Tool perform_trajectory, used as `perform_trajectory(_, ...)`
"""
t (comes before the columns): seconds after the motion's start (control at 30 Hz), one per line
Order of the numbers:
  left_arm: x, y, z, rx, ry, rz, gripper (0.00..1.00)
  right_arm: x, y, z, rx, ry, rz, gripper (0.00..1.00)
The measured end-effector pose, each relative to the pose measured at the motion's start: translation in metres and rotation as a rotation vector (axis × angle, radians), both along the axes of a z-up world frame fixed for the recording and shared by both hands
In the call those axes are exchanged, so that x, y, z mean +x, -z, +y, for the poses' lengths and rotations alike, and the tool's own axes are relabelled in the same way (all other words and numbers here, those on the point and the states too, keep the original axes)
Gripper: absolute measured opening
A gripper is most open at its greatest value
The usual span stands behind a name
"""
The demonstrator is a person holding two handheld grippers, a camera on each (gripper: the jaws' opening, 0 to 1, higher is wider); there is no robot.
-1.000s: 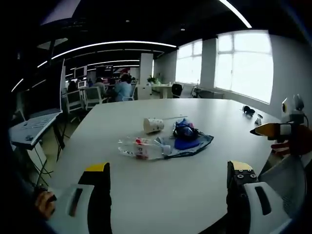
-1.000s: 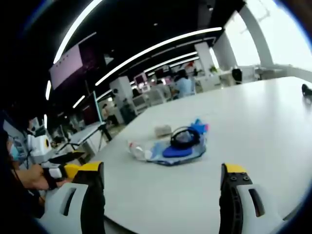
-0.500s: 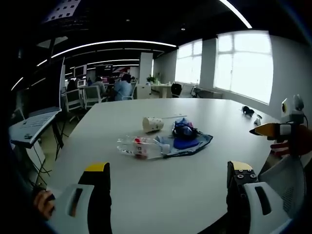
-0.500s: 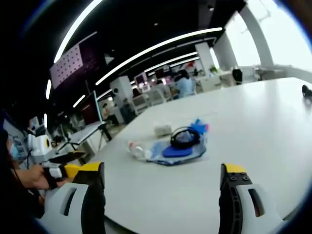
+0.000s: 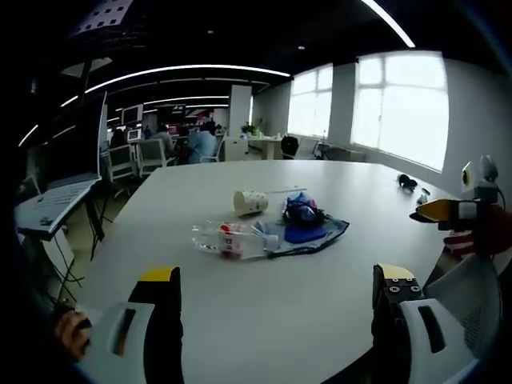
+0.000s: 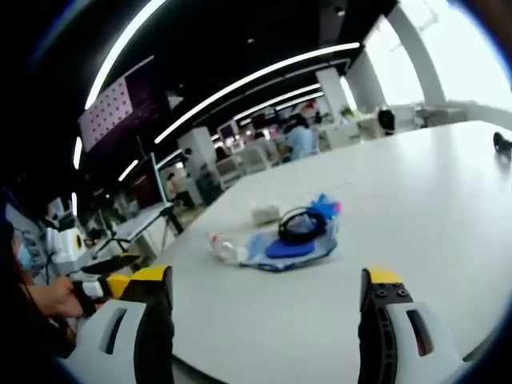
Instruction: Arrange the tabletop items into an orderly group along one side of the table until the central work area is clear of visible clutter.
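Grippers both spread wide, empty: left gripper (image 5: 276, 292) and right gripper (image 6: 264, 296) low over near edge of white table (image 5: 264, 320). Mid-table cluster: clear plastic bottle (image 5: 228, 240) on its side, touching blue cloth (image 5: 316, 234); dark headset (image 5: 302, 213) on cloth; tipped paper cup (image 5: 250, 202) just beyond.

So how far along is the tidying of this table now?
Nothing looks done yet. The paper cup, the plastic bottle and the blue cloth lie together mid-table. Nothing is in hand: the left gripper and the right gripper are open, short of the items. All the moving to one side is left.
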State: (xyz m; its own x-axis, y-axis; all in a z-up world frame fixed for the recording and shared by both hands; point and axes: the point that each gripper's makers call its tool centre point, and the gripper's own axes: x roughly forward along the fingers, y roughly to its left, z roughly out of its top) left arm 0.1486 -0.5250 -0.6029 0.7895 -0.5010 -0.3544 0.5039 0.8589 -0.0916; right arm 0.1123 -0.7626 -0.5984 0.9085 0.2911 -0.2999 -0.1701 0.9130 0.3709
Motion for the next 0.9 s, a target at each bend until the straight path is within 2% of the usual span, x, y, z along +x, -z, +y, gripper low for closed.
perform_trajectory(0.53, 0.005, -0.002, 0.003, 0.003, -0.007, -0.002, 1.0, 0.001, 0.003, 0.003, -0.007, -0.013, 0.016, 0.95)
perform_trajectory(0.9, 0.029, -0.004, 0.004, 0.027, 0.01, -0.017, 1.0, 0.012, 0.014, 0.007, -0.021, -0.026, 0.038, 0.95)
